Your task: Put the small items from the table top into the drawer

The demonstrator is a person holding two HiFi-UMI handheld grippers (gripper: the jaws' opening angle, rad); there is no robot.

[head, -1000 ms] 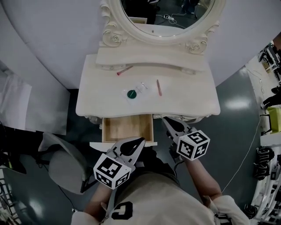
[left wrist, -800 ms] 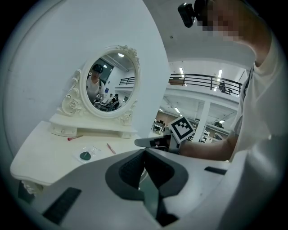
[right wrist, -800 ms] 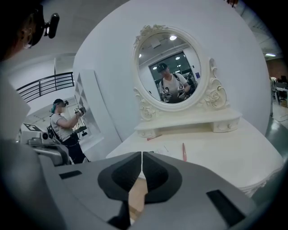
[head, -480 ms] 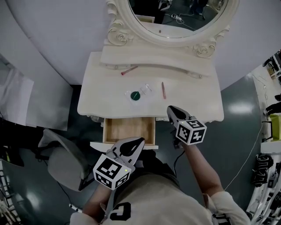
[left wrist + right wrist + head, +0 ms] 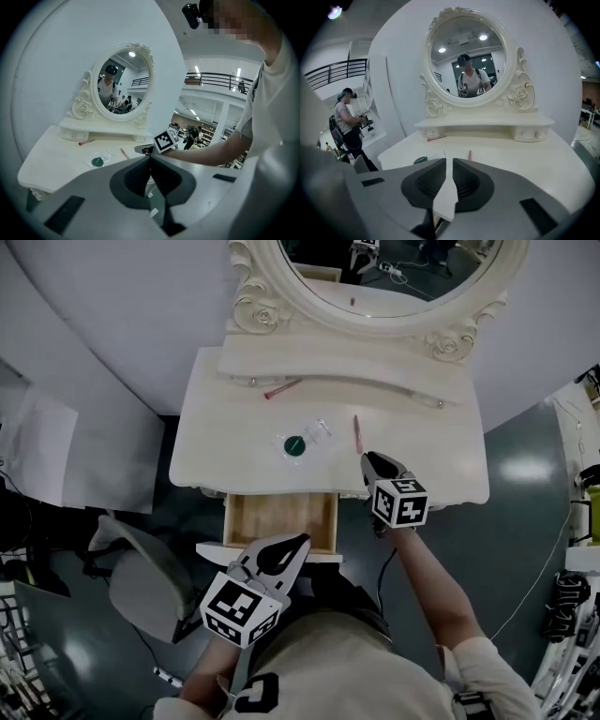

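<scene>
On the white dressing table (image 5: pixel 422 451) lie a green round item in a clear packet (image 5: pixel 295 444), a pink pen (image 5: pixel 357 433) and a red stick (image 5: pixel 281 388). The wooden drawer (image 5: pixel 279 518) below the table's front edge stands pulled out and looks empty. My right gripper (image 5: pixel 368 457) hovers over the front right of the table top, just short of the pink pen (image 5: pixel 469 155), jaws shut with nothing between them. My left gripper (image 5: pixel 301 540) hangs at the drawer's front, shut and empty. The green item (image 5: pixel 97 161) also shows in the left gripper view.
An oval mirror (image 5: pixel 394 268) in a carved frame rises behind a raised shelf (image 5: pixel 347 371) with small knobbed drawers. A grey chair (image 5: pixel 141 582) stands left of the open drawer. The person's torso fills the bottom of the head view.
My right gripper has moved forward from below the table's edge to over the table top, close to the pink pen. The left gripper has stayed at the drawer front.
</scene>
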